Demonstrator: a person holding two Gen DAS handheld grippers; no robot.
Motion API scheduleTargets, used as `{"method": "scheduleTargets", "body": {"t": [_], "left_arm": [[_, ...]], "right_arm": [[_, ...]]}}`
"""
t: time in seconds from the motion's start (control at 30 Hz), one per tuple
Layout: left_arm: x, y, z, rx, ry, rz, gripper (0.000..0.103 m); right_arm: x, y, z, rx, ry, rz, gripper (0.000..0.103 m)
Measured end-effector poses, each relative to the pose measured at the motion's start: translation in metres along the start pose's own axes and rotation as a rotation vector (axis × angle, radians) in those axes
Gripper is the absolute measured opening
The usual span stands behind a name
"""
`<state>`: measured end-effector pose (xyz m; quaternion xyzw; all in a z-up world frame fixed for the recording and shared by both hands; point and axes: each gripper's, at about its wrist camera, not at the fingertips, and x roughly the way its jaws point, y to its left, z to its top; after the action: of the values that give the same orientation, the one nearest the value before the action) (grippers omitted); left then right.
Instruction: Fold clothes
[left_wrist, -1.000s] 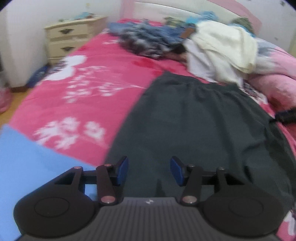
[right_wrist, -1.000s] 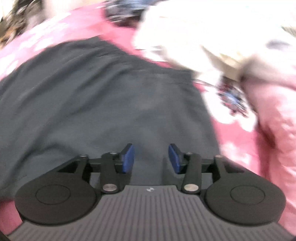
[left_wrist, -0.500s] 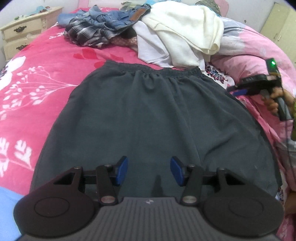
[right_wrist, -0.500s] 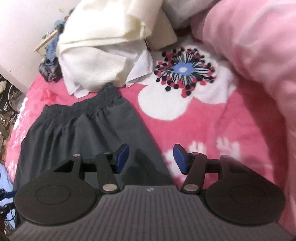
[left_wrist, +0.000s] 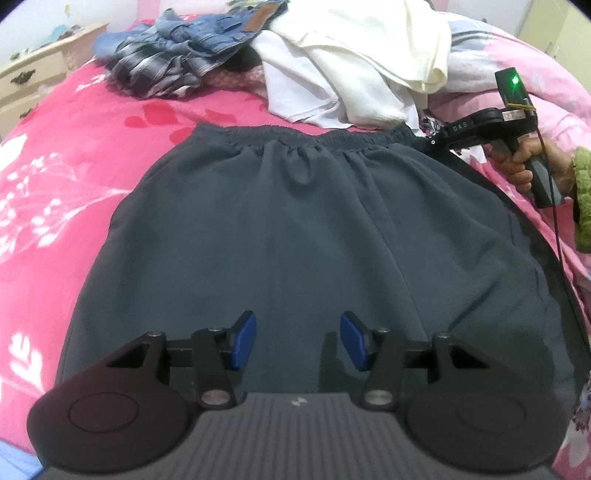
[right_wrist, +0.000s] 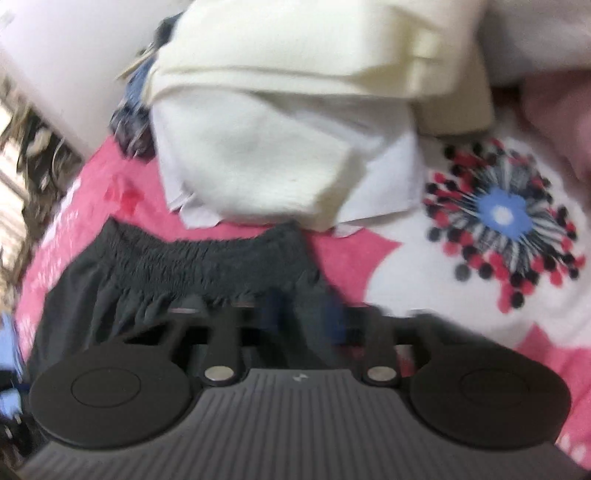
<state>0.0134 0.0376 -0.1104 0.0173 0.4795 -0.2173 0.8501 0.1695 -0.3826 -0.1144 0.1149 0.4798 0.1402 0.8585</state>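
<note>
At the right end of the waistband, the right gripper (right_wrist: 301, 306) pinches the grey shorts (left_wrist: 295, 229) to start a fold, while the left gripper's (left_wrist: 298, 341) fingers hang half open and empty over the hem.

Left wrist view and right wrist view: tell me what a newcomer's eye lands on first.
The dark grey elastic-waist shorts lie spread flat over the bright pink floral bedspread and fill the middle of the left wrist view. Behind their waistband sits a heap of cream and white clothes with blue denim jeans to its left. The right tool is at the waistband's right corner.
</note>
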Motion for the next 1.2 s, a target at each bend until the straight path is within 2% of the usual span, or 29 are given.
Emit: {"method": "scheduleTargets", "body": {"t": [0.07, 0.2, 0.37, 0.47, 0.53, 0.63, 0.7, 0.77, 0.8, 0.83, 0.97, 1.07, 1.2], "left_arm": [[0.001, -0.002, 0.003, 0.000, -0.005, -0.008, 0.052], [0.002, -0.008, 0.006, 0.012, -0.016, -0.016, 0.052], [0.004, -0.014, 0.006, 0.036, -0.020, 0.003, 0.052], [0.009, -0.014, 0.006, 0.033, -0.018, 0.023, 0.052], [0.011, -0.013, 0.006, 0.023, -0.017, 0.034, 0.052], [0.006, -0.009, 0.007, 0.008, -0.025, 0.037, 0.052], [-0.003, -0.009, 0.006, 0.002, -0.033, 0.022, 0.052], [-0.016, -0.013, 0.003, 0.010, -0.045, -0.049, 0.052], [-0.023, -0.016, 0.001, 0.020, -0.044, -0.132, 0.051], [-0.028, -0.020, -0.001, 0.028, -0.038, -0.215, 0.052], [-0.032, -0.045, -0.013, 0.050, 0.054, -0.536, 0.052], [-0.028, -0.071, -0.023, 0.117, 0.130, -0.648, 0.051], [-0.027, -0.107, -0.038, 0.269, 0.187, -0.743, 0.050]], "right_arm": [[-0.009, 0.007, -0.002, -0.062, -0.038, -0.024, 0.003], [-0.032, 0.003, 0.002, -0.082, -0.110, -0.071, 0.002], [-0.052, -0.014, 0.007, -0.054, -0.148, -0.127, 0.002], [-0.045, -0.018, 0.005, -0.045, -0.138, -0.177, 0.003], [-0.037, -0.019, 0.003, -0.034, -0.130, -0.206, 0.005], [-0.042, -0.019, -0.001, 0.012, -0.148, -0.235, 0.016], [-0.062, -0.020, -0.002, 0.048, -0.175, -0.233, 0.031], [-0.095, -0.017, -0.010, 0.062, -0.171, -0.210, 0.036], [-0.111, -0.016, -0.014, 0.066, -0.164, -0.198, 0.041], [-0.128, -0.014, -0.020, 0.069, -0.147, -0.189, 0.043], [-0.191, 0.003, -0.066, 0.068, 0.000, -0.160, 0.044], [-0.220, 0.015, -0.121, 0.105, 0.139, -0.149, 0.044], [-0.222, 0.032, -0.202, 0.122, 0.322, -0.192, 0.044]]}}
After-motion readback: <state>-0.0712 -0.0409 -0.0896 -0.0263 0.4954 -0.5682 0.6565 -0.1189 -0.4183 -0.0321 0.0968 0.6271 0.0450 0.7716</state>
